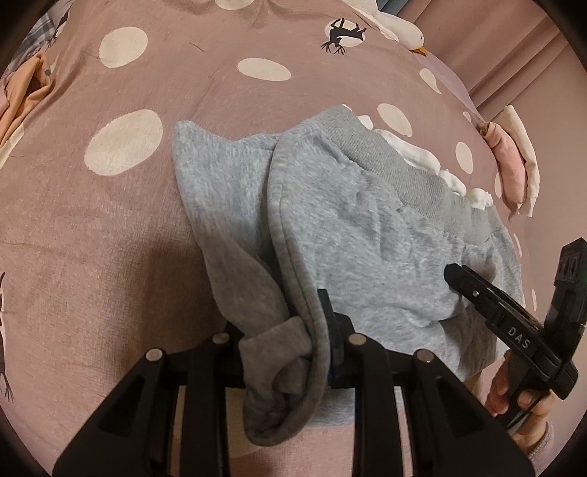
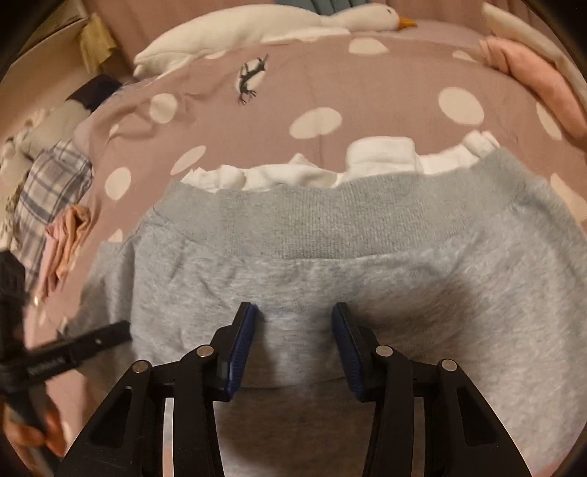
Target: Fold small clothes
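Note:
A small grey fleece garment (image 1: 367,227) with a ribbed band (image 2: 293,224) lies on the pink dotted bedspread (image 1: 110,205). My left gripper (image 1: 310,330) is shut on a bunched grey edge of it, which hangs down over the fingers and hides the left one. In the right wrist view my right gripper (image 2: 295,326) stands open low over the garment's near part. Grey cloth lies in the gap, and the blue pads (image 2: 240,345) do not press on it. That right gripper (image 1: 473,290) also shows at the right of the left wrist view, its finger on the cloth.
White folded cloth (image 2: 381,154) lies just beyond the ribbed band. Pink and cream clothes (image 1: 513,161) sit at the right, a plaid and peach pile (image 2: 55,205) at the left. A white goose toy (image 2: 256,29) lies at the far edge of the bed.

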`<state>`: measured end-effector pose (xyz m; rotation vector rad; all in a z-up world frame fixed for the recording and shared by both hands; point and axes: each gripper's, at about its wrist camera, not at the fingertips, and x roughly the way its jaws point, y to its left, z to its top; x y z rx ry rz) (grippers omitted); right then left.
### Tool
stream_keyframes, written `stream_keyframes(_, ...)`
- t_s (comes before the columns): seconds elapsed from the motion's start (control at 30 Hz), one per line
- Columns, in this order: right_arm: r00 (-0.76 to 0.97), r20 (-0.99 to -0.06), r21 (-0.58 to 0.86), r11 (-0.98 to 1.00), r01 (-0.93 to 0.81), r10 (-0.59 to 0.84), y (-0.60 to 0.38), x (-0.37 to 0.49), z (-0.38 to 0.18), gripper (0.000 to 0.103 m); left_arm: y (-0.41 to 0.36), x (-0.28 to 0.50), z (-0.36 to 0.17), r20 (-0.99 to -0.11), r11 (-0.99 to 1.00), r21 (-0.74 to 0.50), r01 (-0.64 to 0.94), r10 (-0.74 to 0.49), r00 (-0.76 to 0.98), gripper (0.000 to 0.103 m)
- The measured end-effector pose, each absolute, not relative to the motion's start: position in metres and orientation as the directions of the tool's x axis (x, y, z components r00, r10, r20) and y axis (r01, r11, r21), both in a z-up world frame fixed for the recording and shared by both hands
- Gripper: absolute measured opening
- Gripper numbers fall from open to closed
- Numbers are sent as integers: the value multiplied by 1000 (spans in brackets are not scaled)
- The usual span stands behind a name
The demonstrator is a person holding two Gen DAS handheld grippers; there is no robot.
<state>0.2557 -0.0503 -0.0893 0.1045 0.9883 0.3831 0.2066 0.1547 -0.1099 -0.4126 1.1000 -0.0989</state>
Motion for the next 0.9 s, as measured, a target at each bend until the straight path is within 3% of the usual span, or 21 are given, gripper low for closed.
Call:
stream_keyframes(0.27, 475, -771, 291, 898, -329, 424, -58, 217, -66, 47, 156, 204, -99, -816, 901, -412, -137, -297, 497, 21)
stream_keyframes(0.43, 411, -835, 230, 911, -343, 365, -50, 209, -108, 47, 156, 204, -91, -791, 864, -478, -156, -346, 504, 17)
stream_keyframes(0.57, 386, -819, 319, 896, -310, 425, -60, 209, -99, 47, 134, 205, -62, -759, 875, -476, -83, -361, 542, 17)
stream_keyframes(0.8, 396, -579, 718, 676, -167, 713, -138, 217, -83, 51, 74, 210, -35, -734, 908, -412, 77, -381, 563, 17)
stream_keyframes(0.9, 395, -503, 796, 590, -135, 769, -149, 221, -84, 56, 48, 214, -36, -742, 917, -378, 125, -381, 552, 17)
